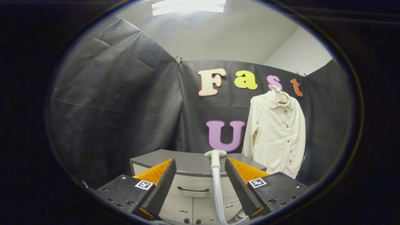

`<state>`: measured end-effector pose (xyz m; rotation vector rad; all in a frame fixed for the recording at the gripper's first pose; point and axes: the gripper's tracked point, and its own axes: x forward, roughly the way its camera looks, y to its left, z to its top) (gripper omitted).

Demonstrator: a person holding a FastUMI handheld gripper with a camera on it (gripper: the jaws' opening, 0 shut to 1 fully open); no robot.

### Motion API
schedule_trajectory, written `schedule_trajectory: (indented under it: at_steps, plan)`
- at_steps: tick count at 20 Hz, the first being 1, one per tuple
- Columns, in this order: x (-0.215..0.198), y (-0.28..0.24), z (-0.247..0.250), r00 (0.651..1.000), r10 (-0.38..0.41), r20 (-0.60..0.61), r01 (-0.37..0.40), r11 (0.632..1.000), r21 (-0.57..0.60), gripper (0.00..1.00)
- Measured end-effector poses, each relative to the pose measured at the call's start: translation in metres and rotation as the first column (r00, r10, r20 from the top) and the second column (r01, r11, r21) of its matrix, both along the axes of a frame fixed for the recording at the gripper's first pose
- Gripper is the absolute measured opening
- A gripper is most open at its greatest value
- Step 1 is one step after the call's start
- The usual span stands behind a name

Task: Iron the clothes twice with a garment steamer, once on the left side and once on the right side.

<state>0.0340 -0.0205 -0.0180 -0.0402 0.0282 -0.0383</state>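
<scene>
A cream button-up shirt (276, 134) hangs on a white mannequin neck against the booth wall, beyond and to the right of my fingers. The white steamer head (215, 157) stands upright on its hose (218, 193), between my fingers and close to the right one. My gripper (200, 170) is open; neither finger presses on the steamer handle.
A grey cabinet (175, 161) with a drawer and dark handle (193, 189) stands just ahead, below the steamer head. Black cloth walls close in on the left, back and right. A ceiling light (188, 6) shines overhead.
</scene>
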Motion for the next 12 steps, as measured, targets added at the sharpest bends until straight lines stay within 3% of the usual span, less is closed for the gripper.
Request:
schedule_trajectory:
  at_steps: [12]
  plan:
    - [0.061,-0.019,-0.012,0.998,-0.051,-0.020,0.051,0.999,-0.010,0.95]
